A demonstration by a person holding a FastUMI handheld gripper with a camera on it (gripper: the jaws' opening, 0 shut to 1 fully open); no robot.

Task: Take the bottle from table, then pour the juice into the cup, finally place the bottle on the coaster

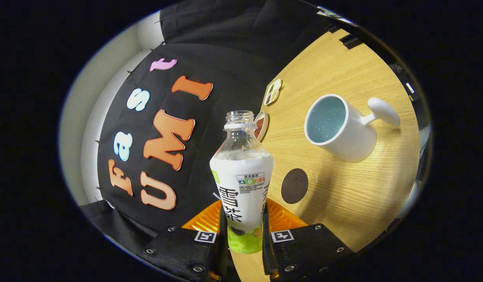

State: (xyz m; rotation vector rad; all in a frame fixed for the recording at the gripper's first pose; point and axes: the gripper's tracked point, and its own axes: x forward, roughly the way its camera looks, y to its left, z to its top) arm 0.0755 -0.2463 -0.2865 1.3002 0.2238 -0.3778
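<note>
My gripper (243, 231) is shut on an uncapped clear bottle (241, 180) with a white and green label; both fingers press its lower body. The whole view is rolled, so the bottle stands lifted above the tilted wooden table (343, 196). A white cup (341, 127) with a knob handle and a pale blue inside stands beyond the bottle, its mouth facing me. A dark round coaster (294, 185) lies flat on the table between the bottle and the cup, close beside the bottle's label.
A small round dish (261, 125) with brown contents and a little divided tray (273, 92) lie at the table's far edge by the black cloth wall. Bare wood spreads around the cup and the coaster.
</note>
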